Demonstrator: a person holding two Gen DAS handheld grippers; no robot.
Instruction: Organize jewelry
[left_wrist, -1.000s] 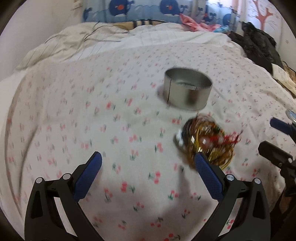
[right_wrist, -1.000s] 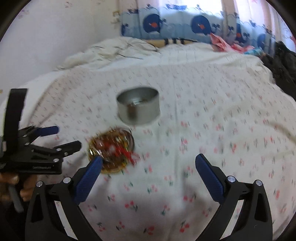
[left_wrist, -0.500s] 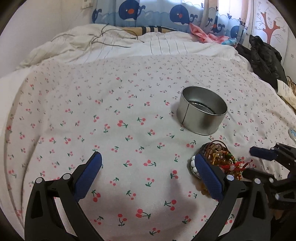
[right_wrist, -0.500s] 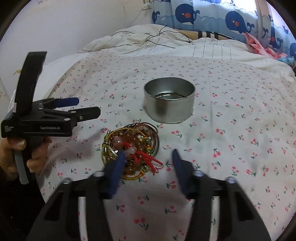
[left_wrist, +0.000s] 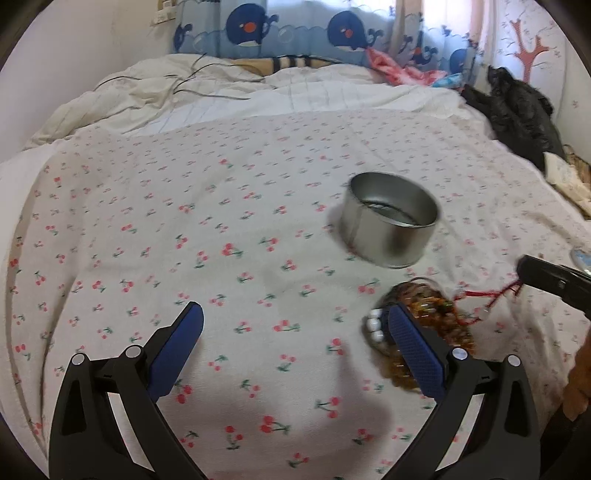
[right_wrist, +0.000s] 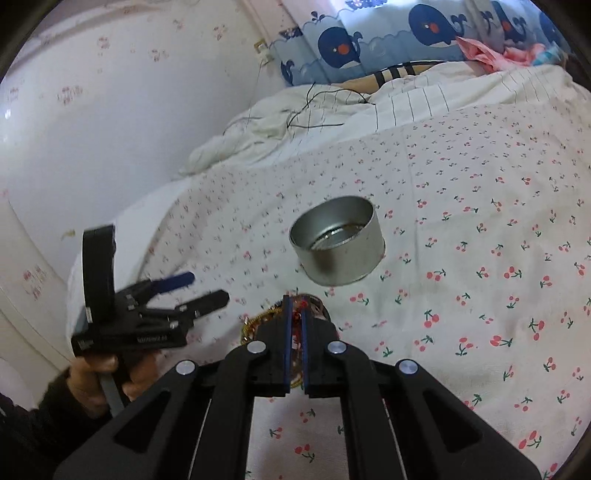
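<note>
The right gripper (right_wrist: 294, 314) points down, fingers (right_wrist: 287, 332) clamped on the red cord (left_wrist: 487, 295) of the bracelet pile (left_wrist: 424, 314), just before the tin (right_wrist: 338, 240). The left gripper (left_wrist: 295, 332), fingers apart, hovers beside the pile.

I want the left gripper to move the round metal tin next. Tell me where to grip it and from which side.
Grip the tin by its rim: it stands upright and open-topped on the bedspread, so come from above with one finger inside the wall and one outside. The near wall suits best, as it faces the open left gripper. The body looks too wide to span.
</note>
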